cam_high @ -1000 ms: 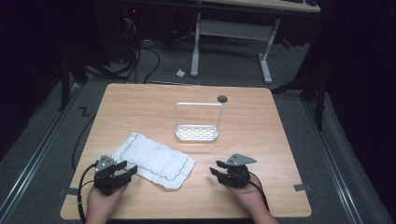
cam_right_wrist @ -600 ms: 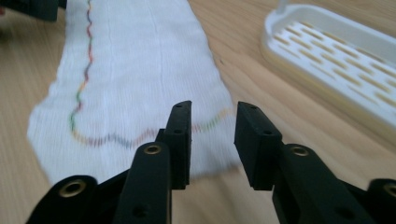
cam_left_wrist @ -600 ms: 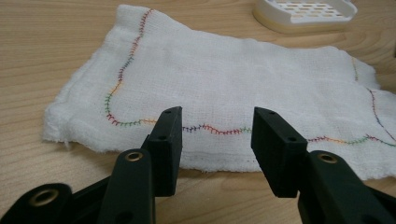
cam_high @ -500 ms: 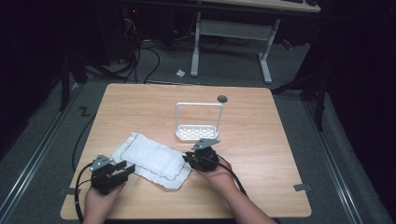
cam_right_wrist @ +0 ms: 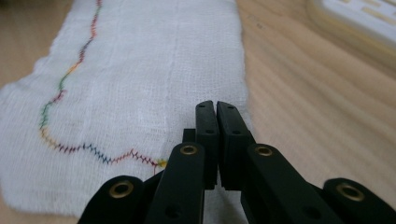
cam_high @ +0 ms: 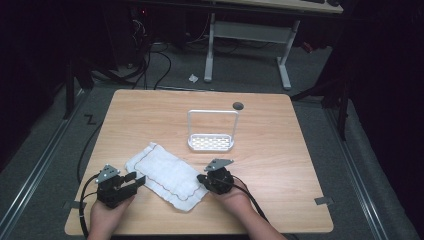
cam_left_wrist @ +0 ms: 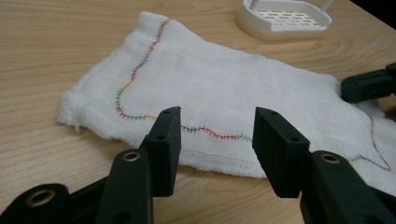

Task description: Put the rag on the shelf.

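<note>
left gripper point(cam_high: 134, 179): jaws wide apart, low | right gripper point(cam_high: 201, 177): jaws pressed together | both hand-held, pointing inward

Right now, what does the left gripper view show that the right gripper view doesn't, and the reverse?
Left gripper view: its open tongs, with the other gripper's black tip on the white stitched cloth. Right gripper view: its tongs pressed shut over the cloth's edge; I cannot tell if they pinch it. Both: the cloth, the wooden table, the white slotted soap dish.
</note>
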### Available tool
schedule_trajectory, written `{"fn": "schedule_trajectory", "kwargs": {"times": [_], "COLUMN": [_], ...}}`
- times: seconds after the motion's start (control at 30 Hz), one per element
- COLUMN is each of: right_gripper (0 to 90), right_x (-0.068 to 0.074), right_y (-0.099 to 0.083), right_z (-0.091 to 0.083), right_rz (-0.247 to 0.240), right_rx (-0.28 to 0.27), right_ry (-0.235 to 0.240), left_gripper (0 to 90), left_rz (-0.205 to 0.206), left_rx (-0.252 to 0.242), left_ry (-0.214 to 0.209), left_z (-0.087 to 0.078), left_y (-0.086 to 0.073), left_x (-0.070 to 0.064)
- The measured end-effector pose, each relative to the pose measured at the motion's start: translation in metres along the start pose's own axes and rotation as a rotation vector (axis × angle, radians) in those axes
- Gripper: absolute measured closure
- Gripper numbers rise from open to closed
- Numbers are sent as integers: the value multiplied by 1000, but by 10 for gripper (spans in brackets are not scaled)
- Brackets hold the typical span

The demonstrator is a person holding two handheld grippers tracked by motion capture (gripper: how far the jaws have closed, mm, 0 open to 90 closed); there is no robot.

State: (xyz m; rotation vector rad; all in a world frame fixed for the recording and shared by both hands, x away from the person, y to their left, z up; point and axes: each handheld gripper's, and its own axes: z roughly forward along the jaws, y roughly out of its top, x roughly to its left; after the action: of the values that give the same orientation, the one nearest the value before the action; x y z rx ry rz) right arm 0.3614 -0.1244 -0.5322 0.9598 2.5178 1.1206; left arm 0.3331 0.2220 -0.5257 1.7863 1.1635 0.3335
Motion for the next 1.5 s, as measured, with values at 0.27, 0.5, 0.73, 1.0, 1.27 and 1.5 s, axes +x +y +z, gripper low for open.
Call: {"fn": "schedule_trajectory", "kwargs": {"times": [0.27,0.5,0.73,1.0,1.27,1.5], "right_gripper": [883,871,880,880,895,887], "right_x": [25,28,2,-4,2,18], "right_y": [-39,-38,16,45,30,-11], "right_z": [-36,-49,-21,23,24,-14], "right_rz": [-22,-16,-15,-19,-34,-52], "right_rx": [-18,-62,-50,15,60,39], "right_ry": [22,40,21,23,6,48], "left_gripper": [518,509,507,502,508,474], "left_rz": [5,17,20,23,21,92], "left_rx": [7,15,29,23,17,76], "left_ry": [0,-7,-8,-15,-29,-57], "left_z": [3,6,11,8,5,13], "left_y": [-1,-2,-3,-2,-1,-2], "left_x": [-4,-10,-13,-11,-8,-28]}}
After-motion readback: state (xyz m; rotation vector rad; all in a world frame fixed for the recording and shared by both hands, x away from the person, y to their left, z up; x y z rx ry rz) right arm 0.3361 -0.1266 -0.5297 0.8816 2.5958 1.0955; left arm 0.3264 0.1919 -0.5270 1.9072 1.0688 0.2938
